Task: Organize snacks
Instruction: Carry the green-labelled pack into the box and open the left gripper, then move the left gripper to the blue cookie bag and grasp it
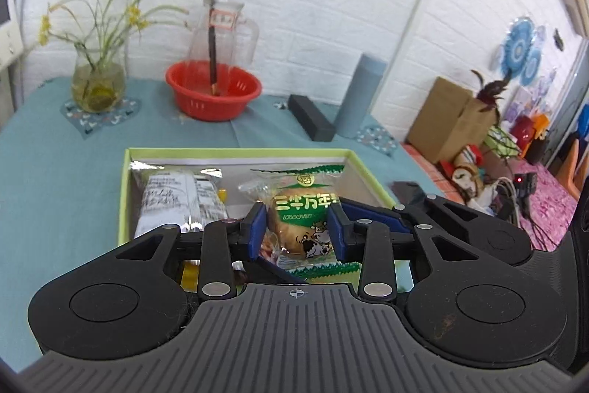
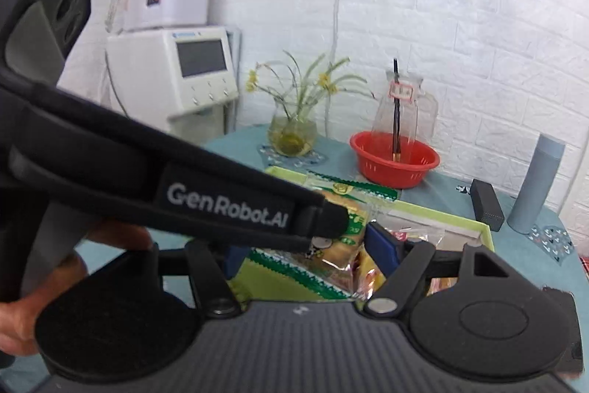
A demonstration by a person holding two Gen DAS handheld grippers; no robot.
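Note:
A green-rimmed box [image 1: 126, 194] on the teal table holds a silver snack packet [image 1: 176, 201] at its left. My left gripper [image 1: 297, 231] has its blue pads on both sides of a green-and-clear bread packet [image 1: 307, 209] and holds it over the box. In the right wrist view the left gripper's body crosses the frame and the bread packet [image 2: 331, 245] hangs below it. My right gripper [image 2: 305, 253] is open, its blue pad [image 2: 383, 245] beside a yellow clear-wrapped snack [image 2: 368, 277]. The box rim also shows in the right wrist view [image 2: 441, 212].
At the back of the table stand a red basket [image 1: 213, 91] with a glass pitcher [image 1: 221, 24], a vase of flowers [image 1: 97, 80], a black box [image 1: 311, 116] and a grey-blue cylinder [image 1: 360, 94]. Cardboard box and clutter lie off the table to the right.

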